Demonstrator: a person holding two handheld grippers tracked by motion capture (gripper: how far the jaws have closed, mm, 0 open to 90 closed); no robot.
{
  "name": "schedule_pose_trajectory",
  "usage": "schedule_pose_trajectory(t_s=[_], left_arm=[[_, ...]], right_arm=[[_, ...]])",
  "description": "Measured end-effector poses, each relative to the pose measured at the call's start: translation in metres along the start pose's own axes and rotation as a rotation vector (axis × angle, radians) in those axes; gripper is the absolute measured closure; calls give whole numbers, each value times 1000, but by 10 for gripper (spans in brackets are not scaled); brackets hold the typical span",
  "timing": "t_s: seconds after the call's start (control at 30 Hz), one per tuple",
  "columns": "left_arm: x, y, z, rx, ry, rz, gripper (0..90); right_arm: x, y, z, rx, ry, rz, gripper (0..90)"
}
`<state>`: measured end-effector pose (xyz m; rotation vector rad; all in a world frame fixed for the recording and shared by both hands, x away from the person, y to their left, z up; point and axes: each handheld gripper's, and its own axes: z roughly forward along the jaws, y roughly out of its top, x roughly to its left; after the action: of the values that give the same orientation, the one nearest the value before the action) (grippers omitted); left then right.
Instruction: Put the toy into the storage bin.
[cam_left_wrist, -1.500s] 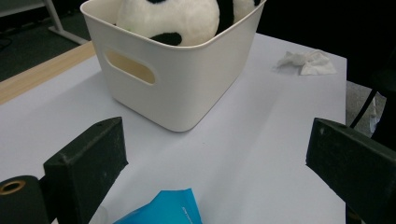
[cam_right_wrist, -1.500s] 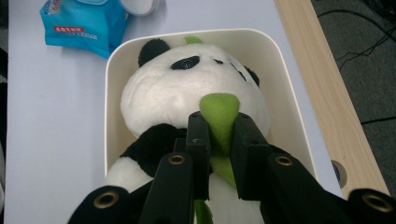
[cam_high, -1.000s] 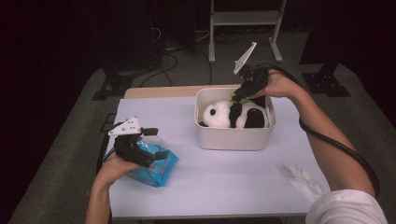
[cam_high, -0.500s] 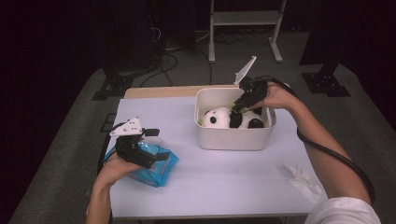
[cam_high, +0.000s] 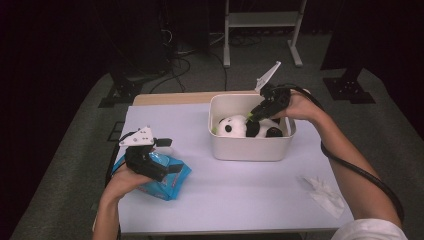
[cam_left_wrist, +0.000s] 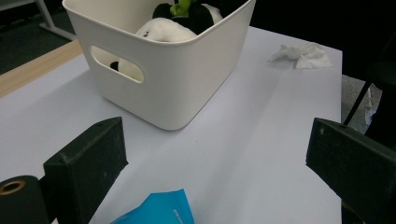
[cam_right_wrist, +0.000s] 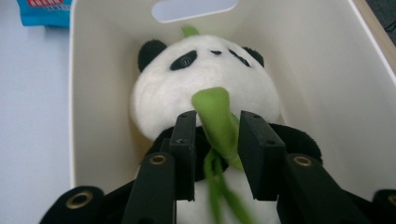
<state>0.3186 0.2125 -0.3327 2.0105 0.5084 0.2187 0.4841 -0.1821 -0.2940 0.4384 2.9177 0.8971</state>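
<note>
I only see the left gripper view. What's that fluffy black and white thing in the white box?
Observer: A toy panda with black ears and eye patches, lying in the white box.
Operator: Where's the other gripper?
Observer: The right gripper is down in the box over the panda; its jaws have just been opening, with the panda's green leaf between them.
Operator: What's the blue thing below me?
Observer: A whole blue packet, flat on the table under the left gripper.

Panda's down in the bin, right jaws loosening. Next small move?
Probably lift the right gripper straight up out of the white bin. The panda lies inside it, and the jaws have just been opening; the green leaf sits between them with gaps showing, so it looks released.
</note>
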Motion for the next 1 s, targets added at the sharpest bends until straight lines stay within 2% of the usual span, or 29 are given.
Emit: schedule_pose_trajectory(t_s=[0.07, 0.27, 1.0], left_arm=[[0, 0, -1, -1, 2, 1, 39], [-2, -1, -3, -5, 6, -2, 39], [-7, -1, -2, 6, 9, 1, 39]], right_arm=[[2, -1, -4, -19, -1, 4, 635], [8, -4, -17, -29, -23, 7, 597], [32, -30, -53, -87, -67, 25, 563]])
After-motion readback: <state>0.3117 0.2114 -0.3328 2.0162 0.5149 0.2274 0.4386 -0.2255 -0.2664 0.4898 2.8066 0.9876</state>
